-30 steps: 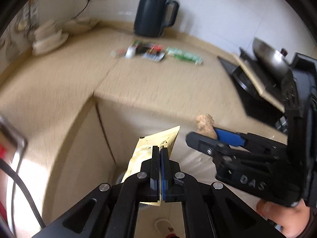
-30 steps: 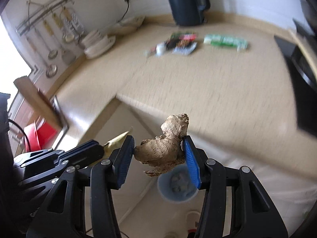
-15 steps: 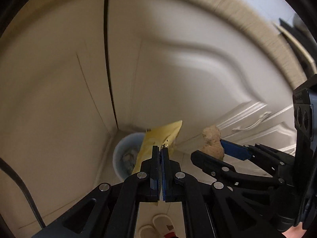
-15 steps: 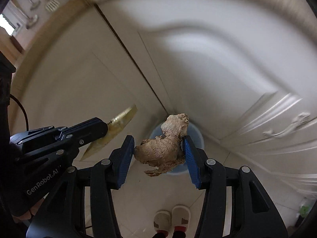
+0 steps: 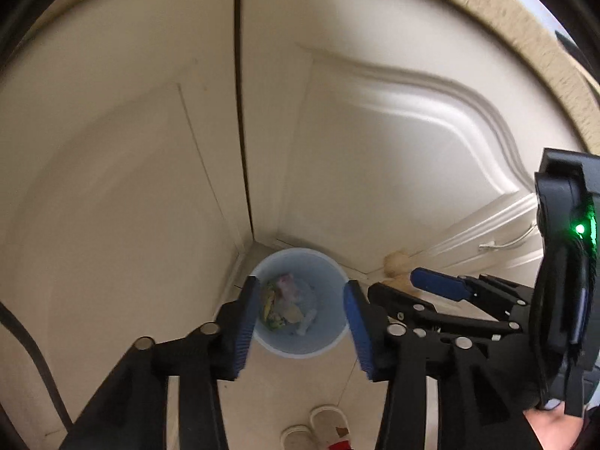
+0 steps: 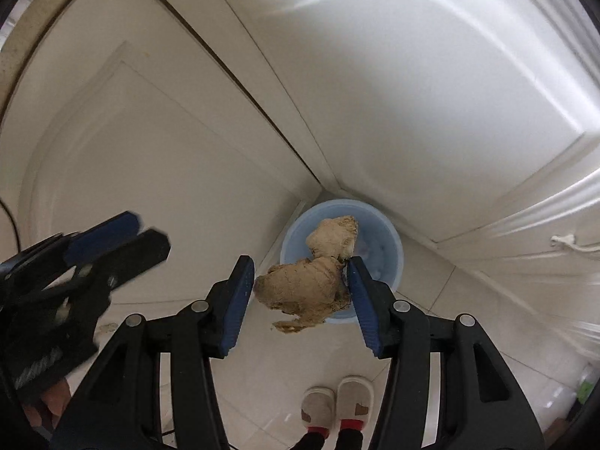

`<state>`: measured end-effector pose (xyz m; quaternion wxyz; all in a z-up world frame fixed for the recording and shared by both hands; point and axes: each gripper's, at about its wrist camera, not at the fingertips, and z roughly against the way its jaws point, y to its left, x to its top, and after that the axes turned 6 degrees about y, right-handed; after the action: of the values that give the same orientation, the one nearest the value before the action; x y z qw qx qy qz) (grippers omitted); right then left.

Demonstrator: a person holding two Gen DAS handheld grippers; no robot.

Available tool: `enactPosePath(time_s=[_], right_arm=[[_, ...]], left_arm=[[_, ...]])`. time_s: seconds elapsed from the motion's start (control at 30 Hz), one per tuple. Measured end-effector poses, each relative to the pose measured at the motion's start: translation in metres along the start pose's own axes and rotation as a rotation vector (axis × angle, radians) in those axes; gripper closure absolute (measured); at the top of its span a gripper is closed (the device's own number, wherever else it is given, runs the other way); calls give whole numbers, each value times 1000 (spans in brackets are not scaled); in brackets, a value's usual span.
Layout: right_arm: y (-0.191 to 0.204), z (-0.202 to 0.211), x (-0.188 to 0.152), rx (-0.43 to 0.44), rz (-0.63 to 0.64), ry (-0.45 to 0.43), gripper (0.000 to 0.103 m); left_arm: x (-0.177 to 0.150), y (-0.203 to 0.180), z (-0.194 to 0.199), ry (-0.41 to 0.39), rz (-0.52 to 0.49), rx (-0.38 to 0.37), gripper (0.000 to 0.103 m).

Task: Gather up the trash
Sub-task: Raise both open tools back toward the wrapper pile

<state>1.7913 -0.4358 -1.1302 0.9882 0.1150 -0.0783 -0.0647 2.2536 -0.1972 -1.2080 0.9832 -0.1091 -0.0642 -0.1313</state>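
Two grippers above the blue trash bin, one empty, one holding ginger.

The left gripper (image 5: 302, 313) has just been opening its jaws; they stand apart now with nothing between them, and the blue trash bin (image 5: 330, 341) shows through the gap, directly below. The right gripper (image 6: 300, 292) is partly open around a piece of ginger root (image 6: 303, 288); the ginger touches the right pad, and on the left side I cannot tell if the pad presses it. It hangs above the near rim of the bin. Inside the bin lie some wrappers (image 5: 281, 300). The bin stands on the tiled floor (image 6: 431, 300) in the corner of cream cabinet doors (image 5: 375, 150). A person's slippers (image 6: 337, 401) are near the lower edge.
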Motion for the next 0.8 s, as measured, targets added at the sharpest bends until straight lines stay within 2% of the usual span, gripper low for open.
enactPosePath(time_s=[0.03, 0.1, 0.23, 0.3, 0.37, 0.47, 0.53, 0.7, 0.8], right_arm=[[1, 5, 1, 4, 5, -6, 51], [4, 17, 2, -2, 7, -16, 39], [11, 45, -1, -14, 10, -50, 37], [15, 65, -6, -39, 8, -71, 33], [24, 91, -14, -90, 17, -99, 20], [34, 137, -27, -133, 25, -159, 17], [44, 173, -37, -161, 31, -203, 12], [72, 281, -63, -196, 44, -362, 9], [97, 345, -79, -215, 43, -478, 0]], left_arm=[[-2, -3, 11, -3, 1, -1, 58], [-8, -6, 32, -5, 9, 11, 55], [-13, -11, 77, -19, 11, 37, 54], [-21, -17, 103, -32, 18, 23, 53], [-28, -23, 133, -37, 35, 16, 50], [-32, -44, 186, -65, 51, 11, 46], [-39, -58, 234, -102, 47, 19, 37], [-65, -82, 362, -250, 67, 13, 23], [-89, -96, 434, -337, 66, 65, 14]])
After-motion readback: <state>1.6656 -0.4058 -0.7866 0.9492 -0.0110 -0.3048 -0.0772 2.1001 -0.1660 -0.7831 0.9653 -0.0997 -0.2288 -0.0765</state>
